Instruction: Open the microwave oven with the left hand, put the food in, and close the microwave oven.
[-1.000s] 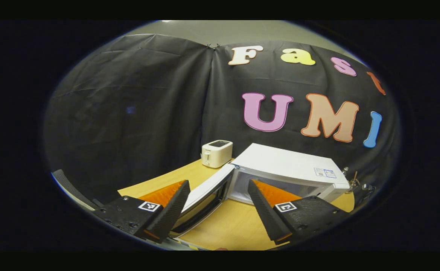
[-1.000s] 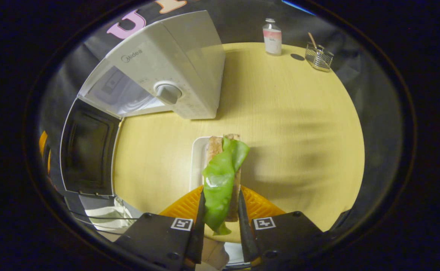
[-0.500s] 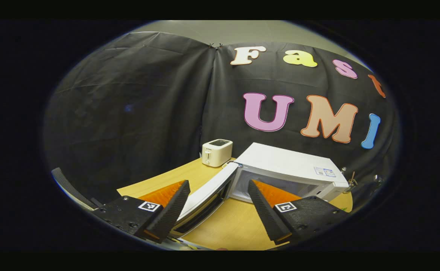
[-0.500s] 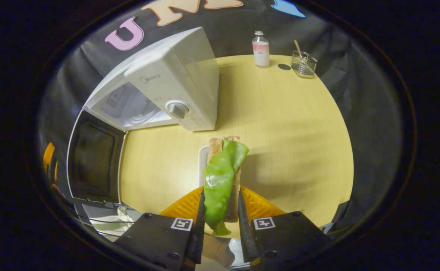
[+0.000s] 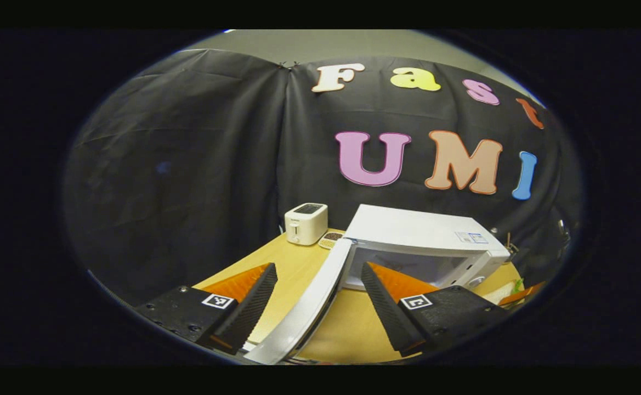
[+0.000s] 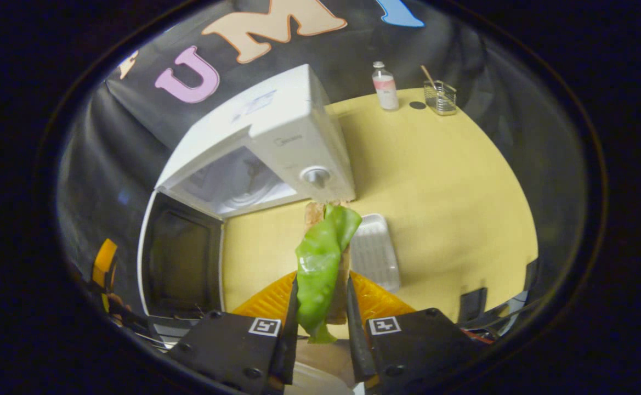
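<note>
Tabletop: microwave [image 6: 276, 142] open, seemingly empty.

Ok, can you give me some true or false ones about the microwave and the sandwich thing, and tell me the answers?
1. The microwave door is shut. False: the door is swung wide open.
2. The right gripper is squeezing the sandwich with green lettuce. True.
3. The sandwich is already inside the microwave. False: it is held in the air in front of the microwave, above the table.
4. The white tray on the table has nothing on it. True.
5. The left gripper is gripping the door. False: its fingers stand apart, and the door edge just shows between them.
6. A toaster sits on the table beside the microwave. True.
</note>
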The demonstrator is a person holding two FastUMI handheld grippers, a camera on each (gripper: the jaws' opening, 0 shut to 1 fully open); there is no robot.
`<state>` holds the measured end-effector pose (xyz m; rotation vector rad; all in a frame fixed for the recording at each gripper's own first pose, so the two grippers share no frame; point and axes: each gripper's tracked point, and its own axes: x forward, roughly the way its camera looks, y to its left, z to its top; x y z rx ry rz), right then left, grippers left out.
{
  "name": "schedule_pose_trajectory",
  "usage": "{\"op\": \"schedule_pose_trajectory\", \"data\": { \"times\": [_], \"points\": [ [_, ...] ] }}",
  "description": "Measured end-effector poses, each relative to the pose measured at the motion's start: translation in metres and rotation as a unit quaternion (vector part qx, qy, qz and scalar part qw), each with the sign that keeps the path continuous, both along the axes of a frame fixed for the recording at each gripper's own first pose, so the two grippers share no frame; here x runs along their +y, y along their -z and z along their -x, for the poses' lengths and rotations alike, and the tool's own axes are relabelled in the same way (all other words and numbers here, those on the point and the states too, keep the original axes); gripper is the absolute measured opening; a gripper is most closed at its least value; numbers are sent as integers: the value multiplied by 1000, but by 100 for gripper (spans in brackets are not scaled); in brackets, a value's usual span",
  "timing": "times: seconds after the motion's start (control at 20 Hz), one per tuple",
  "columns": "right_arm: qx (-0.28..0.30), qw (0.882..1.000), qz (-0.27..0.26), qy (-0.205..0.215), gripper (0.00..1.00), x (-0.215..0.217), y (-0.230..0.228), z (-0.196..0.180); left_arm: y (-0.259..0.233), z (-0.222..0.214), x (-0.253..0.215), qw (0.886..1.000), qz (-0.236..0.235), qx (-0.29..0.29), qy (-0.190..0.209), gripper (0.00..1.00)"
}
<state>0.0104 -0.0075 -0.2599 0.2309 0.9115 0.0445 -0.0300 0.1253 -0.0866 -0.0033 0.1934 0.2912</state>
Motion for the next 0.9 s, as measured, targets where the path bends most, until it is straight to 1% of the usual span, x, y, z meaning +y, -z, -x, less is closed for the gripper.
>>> {"op": "schedule_pose_trajectory", "data": {
  "times": [0.05, 0.25, 0.3, 0.35, 0.5, 0.55, 0.6, 0.65, 0.85, 0.9],
  "points": [
    [-9, 1000, -16, -2, 44, 16, 1, 1, -1, -2, 3, 1000, -2, -1, 8, 94],
    [-39, 995, -92, -5, 43, 82, 6, 2, 0, -5, 13, 999, 5, -7, 36, 94],
    [-47, 993, -112, -5, 43, 98, 8, 0, 1, -4, 17, 999, 7, -8, 39, 91],
    [-54, 990, -129, -6, 43, 113, 11, -4, 1, -3, 22, 999, 9, -9, 40, 94],
    [-74, 981, -179, -4, 43, 153, 17, -15, 1, 1, 38, 999, 9, -11, 38, 94],
    [-84, 978, -190, -3, 43, 163, 17, -22, -1, 2, 43, 999, 8, -15, 36, 94],
    [-93, 976, -195, -1, 40, 169, 18, -29, -2, 5, 49, 999, 5, -16, 32, 94],
    [-103, 975, -199, 2, 43, 175, 20, -36, -2, 6, 54, 999, 2, -19, 29, 94],
    [-129, 971, -201, 6, 43, 196, 32, -68, -1, 14, 69, 1000, -2, -22, 17, 94],
    [-135, 971, -199, 6, 36, 200, 35, -77, 1, 14, 70, 1000, 0, -21, 16, 94]
  ]
}}
